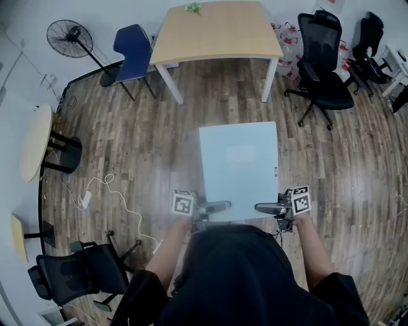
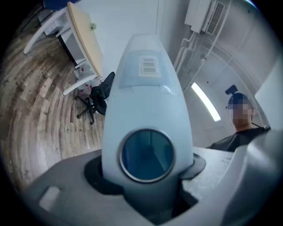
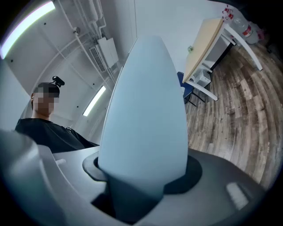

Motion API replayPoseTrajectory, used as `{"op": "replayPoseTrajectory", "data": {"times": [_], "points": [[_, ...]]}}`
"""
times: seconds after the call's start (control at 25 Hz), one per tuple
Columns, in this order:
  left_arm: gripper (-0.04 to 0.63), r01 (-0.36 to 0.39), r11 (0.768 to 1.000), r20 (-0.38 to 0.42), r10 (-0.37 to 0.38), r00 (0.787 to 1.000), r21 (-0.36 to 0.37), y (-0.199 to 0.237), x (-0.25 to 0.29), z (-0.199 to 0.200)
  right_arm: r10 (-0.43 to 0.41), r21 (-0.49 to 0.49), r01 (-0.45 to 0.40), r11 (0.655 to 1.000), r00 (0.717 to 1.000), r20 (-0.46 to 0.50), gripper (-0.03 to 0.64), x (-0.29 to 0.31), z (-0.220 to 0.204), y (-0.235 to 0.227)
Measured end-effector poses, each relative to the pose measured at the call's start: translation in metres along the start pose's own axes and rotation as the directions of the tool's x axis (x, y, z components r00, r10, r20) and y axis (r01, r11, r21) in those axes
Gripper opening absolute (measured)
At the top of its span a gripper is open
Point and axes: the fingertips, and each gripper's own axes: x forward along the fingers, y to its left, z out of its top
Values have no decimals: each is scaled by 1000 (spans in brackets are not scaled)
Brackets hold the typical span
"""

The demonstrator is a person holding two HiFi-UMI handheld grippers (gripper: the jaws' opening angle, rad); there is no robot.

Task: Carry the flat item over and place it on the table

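The pale flat panel (image 1: 237, 169) is being held above the floor (image 1: 159, 146), long axis pointing toward the far table (image 1: 217, 32). Its near edge is being clamped by the left gripper (image 1: 215, 207) and right gripper (image 1: 266, 207).

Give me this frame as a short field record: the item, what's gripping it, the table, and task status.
item: flat pale-blue panel, carried above the wood floor
left gripper: shut on the panel's near edge
right gripper: shut on the same edge
table: ahead, beige top, small green thing at its far edge
placed: not yet
nearby: black office chair right of the table, blue chair left of it
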Motion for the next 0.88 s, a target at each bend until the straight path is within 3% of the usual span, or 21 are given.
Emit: {"op": "replayPoseTrajectory", "data": {"times": [0.64,0.88], "points": [[324,-22,1000,4,22,1000,-13,4,21,1,29,9,-28,1000,1000,-3,305,-20,6,-3],[324,-22,999,-2,22,1000,-29,19,28,24,24,28,-24,999,1000,8,306,-23,26,-18]]}}
